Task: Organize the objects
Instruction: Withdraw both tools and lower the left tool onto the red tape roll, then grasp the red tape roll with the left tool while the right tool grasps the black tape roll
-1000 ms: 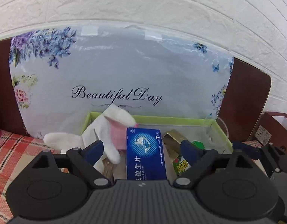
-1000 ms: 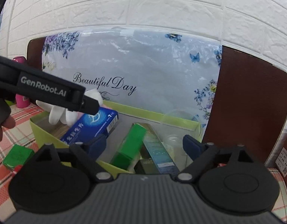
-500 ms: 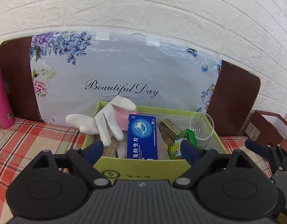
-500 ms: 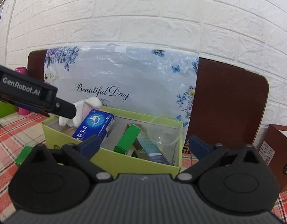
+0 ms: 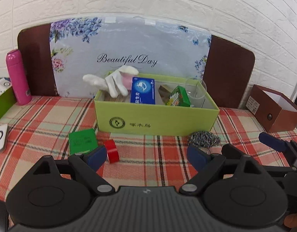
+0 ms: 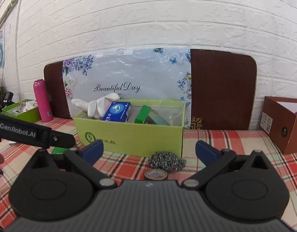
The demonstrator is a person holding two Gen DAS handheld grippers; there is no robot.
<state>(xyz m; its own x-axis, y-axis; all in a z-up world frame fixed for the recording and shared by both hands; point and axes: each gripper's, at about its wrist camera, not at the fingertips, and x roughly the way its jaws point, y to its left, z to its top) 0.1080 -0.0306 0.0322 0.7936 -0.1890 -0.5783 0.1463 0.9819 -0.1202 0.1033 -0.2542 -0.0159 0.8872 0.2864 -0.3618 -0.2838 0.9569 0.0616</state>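
A plaid tablecloth (image 5: 42, 119) covers the table, and on it stands a lime-green box (image 5: 156, 116) against a floral board reading "Beautiful Day" (image 5: 129, 44). A brown box (image 5: 272, 112) sits well apart at the far right, and a pink bottle (image 5: 19, 77) stands upright at the far left. Inside the green box lie a white glove (image 5: 113, 81) draped over the back-left rim, a blue carton (image 5: 142, 92), a green packet (image 5: 178, 96) and a clear cup (image 5: 195, 90) in the right corner. The left gripper (image 5: 146, 156) hovers level above the cloth in front of the box, fingers spread wide with nothing between them. The right gripper (image 6: 149, 150) is held level too, facing the box's right corner, fingers spread wide and empty. On the cloth, a steel wool scourer (image 6: 166, 161) lies just beside the box's front-right corner, and a tape roll (image 6: 156, 174) rests just in front of it. A green booklet (image 5: 81, 141) lies flat near the front-left corner, with a small red block (image 5: 111, 150) just beside it.
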